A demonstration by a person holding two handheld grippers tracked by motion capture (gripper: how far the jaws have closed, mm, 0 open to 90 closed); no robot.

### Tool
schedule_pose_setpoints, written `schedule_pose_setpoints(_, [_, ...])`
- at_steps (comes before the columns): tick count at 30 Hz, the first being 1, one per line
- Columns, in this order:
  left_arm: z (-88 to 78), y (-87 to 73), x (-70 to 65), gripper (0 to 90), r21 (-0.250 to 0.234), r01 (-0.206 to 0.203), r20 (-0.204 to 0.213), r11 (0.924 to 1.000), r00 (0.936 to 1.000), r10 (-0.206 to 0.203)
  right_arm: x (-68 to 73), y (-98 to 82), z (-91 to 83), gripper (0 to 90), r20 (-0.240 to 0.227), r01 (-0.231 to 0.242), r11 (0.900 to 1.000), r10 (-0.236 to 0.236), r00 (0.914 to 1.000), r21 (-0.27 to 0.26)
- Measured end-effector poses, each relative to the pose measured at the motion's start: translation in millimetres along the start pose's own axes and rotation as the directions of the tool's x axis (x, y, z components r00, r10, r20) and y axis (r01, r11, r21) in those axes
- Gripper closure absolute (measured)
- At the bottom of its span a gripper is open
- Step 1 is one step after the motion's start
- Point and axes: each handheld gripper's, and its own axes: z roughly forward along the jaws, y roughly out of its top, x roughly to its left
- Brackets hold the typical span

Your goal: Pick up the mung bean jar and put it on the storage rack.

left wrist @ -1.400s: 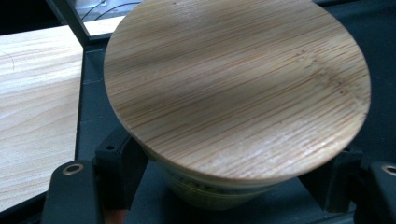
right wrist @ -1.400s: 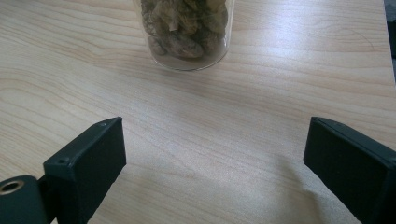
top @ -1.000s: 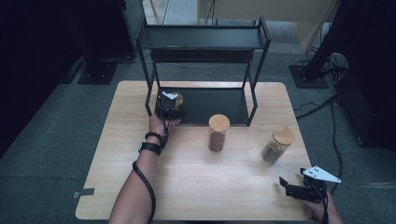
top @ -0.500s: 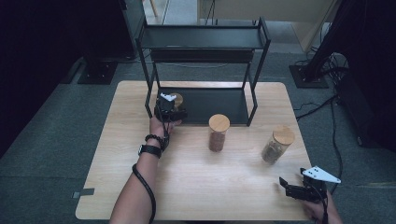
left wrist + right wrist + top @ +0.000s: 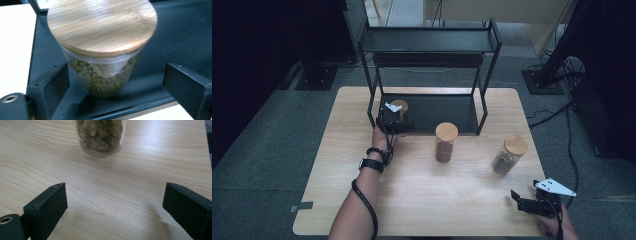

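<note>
Left gripper view shows the left gripper [image 5: 110, 82], jaws just spread apart, releasing the bean jar [image 5: 102, 47] on the rack's bottom shelf [image 5: 180, 37], so 1 jar is shelved and 2 remain while the right gripper [image 5: 113, 207] waits open.

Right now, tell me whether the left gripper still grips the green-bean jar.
Released. The left gripper has just been opening; its jaws stand clear on both sides of the green-bean jar, which stands upright on the rack's lower shelf.
</note>
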Motion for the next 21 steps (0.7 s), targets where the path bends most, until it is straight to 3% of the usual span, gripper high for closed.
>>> schedule_pose_setpoints(10, [-6.4,-9.8,-0.5,0.0,0.007,-0.004,-0.017,1.0000,0.9998,0.004,0.7,0.2,0.4,5.2,0.003,0.006,1.000,-0.006,1.0000,0.001])
schedule_pose_setpoints(21, [-17.1,-19.7,3.1,0.1,-0.018,0.001,-0.021,0.9998,0.9998,-0.002,0.9,0.2,0.5,5.2,0.008,0.007,1.000,-0.007,0.9999,0.002])
